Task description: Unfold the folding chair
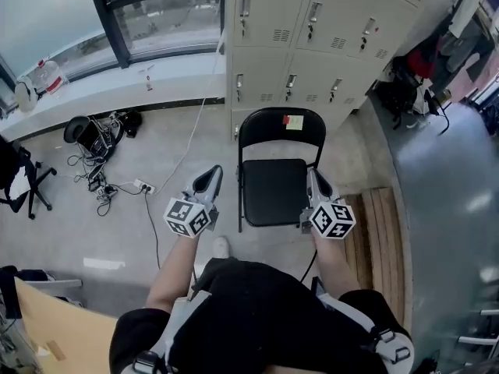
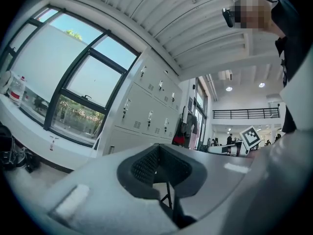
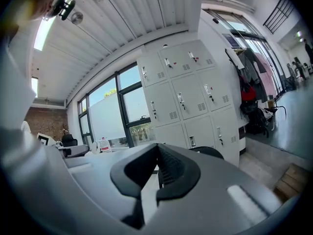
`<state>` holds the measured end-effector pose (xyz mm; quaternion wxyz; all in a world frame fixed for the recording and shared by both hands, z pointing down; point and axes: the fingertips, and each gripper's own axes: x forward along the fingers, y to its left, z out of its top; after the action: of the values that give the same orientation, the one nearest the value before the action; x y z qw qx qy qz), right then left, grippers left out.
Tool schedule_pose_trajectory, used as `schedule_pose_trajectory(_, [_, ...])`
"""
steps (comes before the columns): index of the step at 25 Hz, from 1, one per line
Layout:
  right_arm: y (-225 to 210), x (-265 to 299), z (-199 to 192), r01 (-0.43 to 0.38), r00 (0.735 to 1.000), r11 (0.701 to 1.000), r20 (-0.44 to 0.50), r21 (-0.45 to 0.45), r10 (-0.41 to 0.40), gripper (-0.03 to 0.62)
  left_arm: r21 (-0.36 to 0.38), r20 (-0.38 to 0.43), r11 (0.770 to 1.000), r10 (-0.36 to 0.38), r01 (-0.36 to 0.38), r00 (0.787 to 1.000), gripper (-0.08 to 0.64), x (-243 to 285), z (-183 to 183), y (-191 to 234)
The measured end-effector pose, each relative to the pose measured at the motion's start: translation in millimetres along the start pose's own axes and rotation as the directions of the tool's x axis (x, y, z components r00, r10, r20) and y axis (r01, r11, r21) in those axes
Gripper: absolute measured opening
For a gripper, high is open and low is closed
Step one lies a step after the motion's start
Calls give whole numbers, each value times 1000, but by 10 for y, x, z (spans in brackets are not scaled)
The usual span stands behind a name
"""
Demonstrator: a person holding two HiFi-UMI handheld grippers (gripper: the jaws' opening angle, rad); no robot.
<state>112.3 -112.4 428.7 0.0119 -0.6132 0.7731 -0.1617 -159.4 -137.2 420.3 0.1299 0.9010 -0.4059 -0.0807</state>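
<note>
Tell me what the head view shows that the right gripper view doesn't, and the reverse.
Only the head view: the chair standing unfolded with its seat down, the left gripper and right gripper on either side of that seat's front, and cables on the floor.
Only the right gripper view: the ceiling, and that gripper's jaws up close, shut with nothing between them.
Both: the lockers, the window and the top of the chair's backrest.

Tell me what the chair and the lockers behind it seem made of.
Chair: thin black tubes with a slight sheen, likely painted metal; the matte seat may be vinyl or metal. Lockers: flat cream panels with vent slots, probably painted sheet metal.
</note>
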Motion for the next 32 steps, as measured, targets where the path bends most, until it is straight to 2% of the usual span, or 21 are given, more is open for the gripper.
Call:
schedule_pose_trajectory(5, [-164, -575, 0, -42, 999, 998, 9, -38, 42, 5, 17, 33, 999, 29, -30, 999, -2, -235, -52, -622])
schedule_pose_trajectory(9, [-262, -909, -36, -67, 998, 996, 16, -52, 68, 5, 39, 26, 998, 43, -43, 999, -2, -479, -195, -1025])
schedule_pose_trajectory(13, [-402, -1173, -86, -57, 998, 998, 13, -35, 57, 5, 11, 41, 994, 107, -108, 993, 0, -761, -359, -1290])
schedule_pose_trajectory(18, [-460, -1483, -87, -91, 995, 995, 27, -40, 93, 5, -21, 47, 986, 167, -166, 985, 0, -981, -489, -1543])
schedule_pose_trajectory(24, [-490, -1711, 38, -94, 992, 993, 80, -76, 100, 5, 15, 74, 979, 202, -203, 977, 0, -1123, -376, -1654])
schedule_pose_trajectory(29, [-472, -1765, 155, -51, 990, 997, 129, -56, 58, 5, 8, 81, 977, 210, -211, 974, 0, -1235, -254, -1467])
schedule_pose_trajectory(32, [-410, -1788, 153, -27, 990, 998, 139, -49, 34, 5, 37, 72, 979, 199, -202, 977, 0, -1319, -201, -1370])
